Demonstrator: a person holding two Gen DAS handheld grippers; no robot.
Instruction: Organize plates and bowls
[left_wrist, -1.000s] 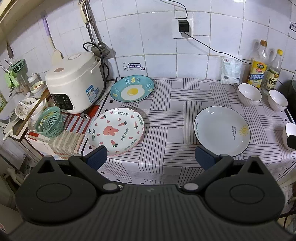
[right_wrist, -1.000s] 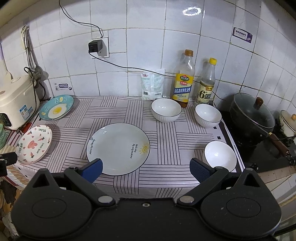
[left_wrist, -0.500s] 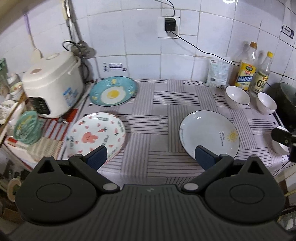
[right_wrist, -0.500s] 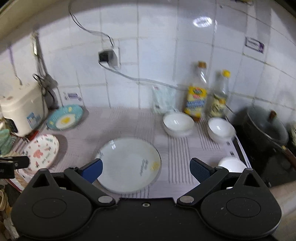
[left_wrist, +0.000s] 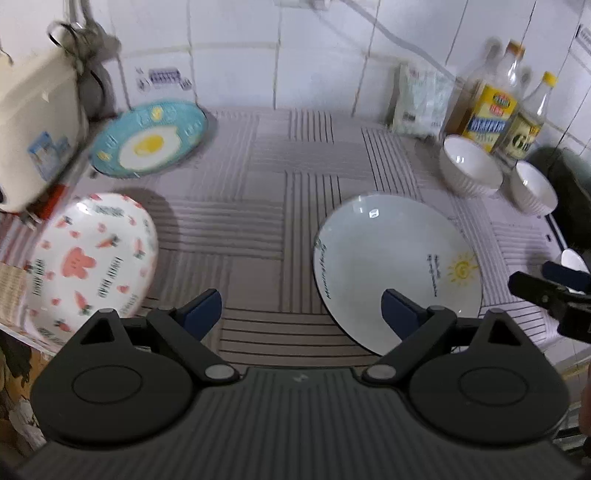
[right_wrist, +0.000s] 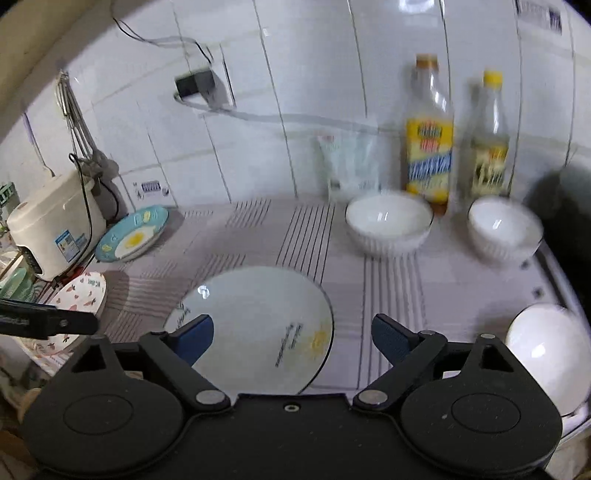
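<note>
on the striped counter, nothing is stacked yet: the sorting looks barely begun.
in the left wrist view the white plate (left_wrist: 397, 266) lies lower right, the rabbit plate (left_wrist: 88, 258) at the left edge, the egg plate (left_wrist: 147, 142) upper left; two bowls (left_wrist: 471, 170) sit upper right by the bottles (left_wrist: 491, 110), a third bowl (right_wrist: 546, 350) at the right wrist view's lower right. the left gripper (left_wrist: 301, 308) and right gripper (right_wrist: 291, 334) have just been closing a little, yet their jaws stand apart with nothing gripped.
</note>
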